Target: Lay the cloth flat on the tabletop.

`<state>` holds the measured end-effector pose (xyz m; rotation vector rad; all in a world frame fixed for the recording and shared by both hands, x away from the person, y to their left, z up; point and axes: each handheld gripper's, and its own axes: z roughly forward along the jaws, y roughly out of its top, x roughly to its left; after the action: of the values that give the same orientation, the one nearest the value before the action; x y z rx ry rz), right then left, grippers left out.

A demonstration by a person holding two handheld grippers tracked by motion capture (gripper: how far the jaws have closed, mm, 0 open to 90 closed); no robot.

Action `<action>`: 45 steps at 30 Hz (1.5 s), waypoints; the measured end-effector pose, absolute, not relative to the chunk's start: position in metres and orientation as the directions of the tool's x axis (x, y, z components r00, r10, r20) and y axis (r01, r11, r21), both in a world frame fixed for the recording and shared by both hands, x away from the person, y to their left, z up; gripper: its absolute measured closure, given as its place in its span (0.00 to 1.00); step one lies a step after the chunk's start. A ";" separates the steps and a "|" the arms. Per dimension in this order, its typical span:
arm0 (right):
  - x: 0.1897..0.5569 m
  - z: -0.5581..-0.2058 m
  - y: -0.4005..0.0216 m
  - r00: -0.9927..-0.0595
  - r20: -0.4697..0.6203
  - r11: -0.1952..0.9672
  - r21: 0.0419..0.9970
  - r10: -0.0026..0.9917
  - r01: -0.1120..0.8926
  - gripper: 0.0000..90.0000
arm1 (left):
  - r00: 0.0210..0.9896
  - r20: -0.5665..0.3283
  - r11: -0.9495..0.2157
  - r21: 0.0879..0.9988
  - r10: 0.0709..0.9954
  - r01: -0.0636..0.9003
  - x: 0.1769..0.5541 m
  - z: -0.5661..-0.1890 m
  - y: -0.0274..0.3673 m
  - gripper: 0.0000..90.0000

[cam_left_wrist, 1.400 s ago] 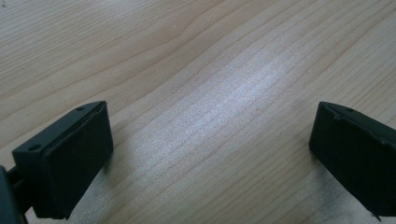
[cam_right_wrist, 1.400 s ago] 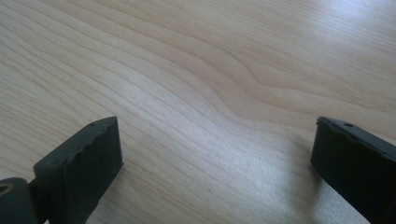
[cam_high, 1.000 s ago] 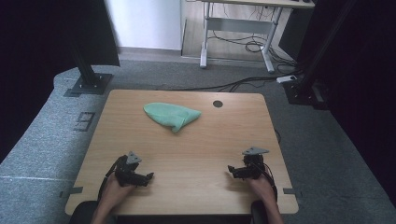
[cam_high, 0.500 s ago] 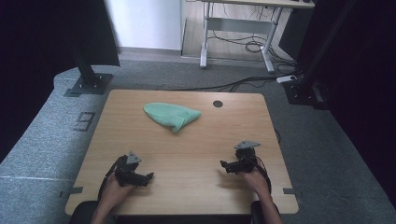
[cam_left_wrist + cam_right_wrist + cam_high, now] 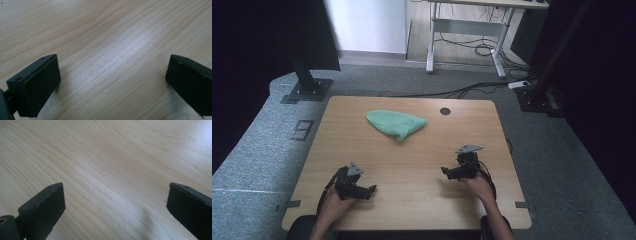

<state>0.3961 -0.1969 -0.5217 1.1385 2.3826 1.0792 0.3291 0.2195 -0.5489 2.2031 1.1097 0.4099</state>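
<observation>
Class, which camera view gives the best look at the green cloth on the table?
The high view. There the green cloth lies whole, bunched on the far half of the wooden table, well ahead of both grippers. The left gripper view and the right gripper view look down past open black fingers onto bare wood grain, so they tell you nothing of it.

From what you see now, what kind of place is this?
Probably a lab or recording workspace: a wooden table with a green cloth stands on grey carpet between dark curtains, and loose cables lie under a desk behind.
</observation>
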 end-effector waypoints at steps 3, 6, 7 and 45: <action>0.400 -0.521 -0.193 -0.655 0.059 0.414 0.732 0.754 0.542 0.03 | 0.597 -0.006 -0.447 0.657 0.802 0.607 0.329 -0.549 0.220 0.00; 0.403 -0.521 -0.190 -0.658 0.059 0.415 0.734 0.750 0.538 0.03 | 0.597 -0.005 -0.447 0.657 0.802 0.606 0.329 -0.549 0.220 0.00; 0.405 -0.520 -0.189 -0.660 0.060 0.414 0.735 0.749 0.537 0.03 | 0.597 -0.006 -0.447 0.658 0.802 0.607 0.329 -0.549 0.220 0.00; 0.456 -0.522 -0.133 -0.735 0.074 0.466 0.730 0.674 0.501 0.06 | 0.597 -0.005 -0.447 0.658 0.802 0.606 0.329 -0.549 0.220 0.00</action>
<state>0.4564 -0.1334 -0.5224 1.0156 2.4894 1.1261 0.3291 0.2196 -0.5489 2.2038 1.1091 0.4100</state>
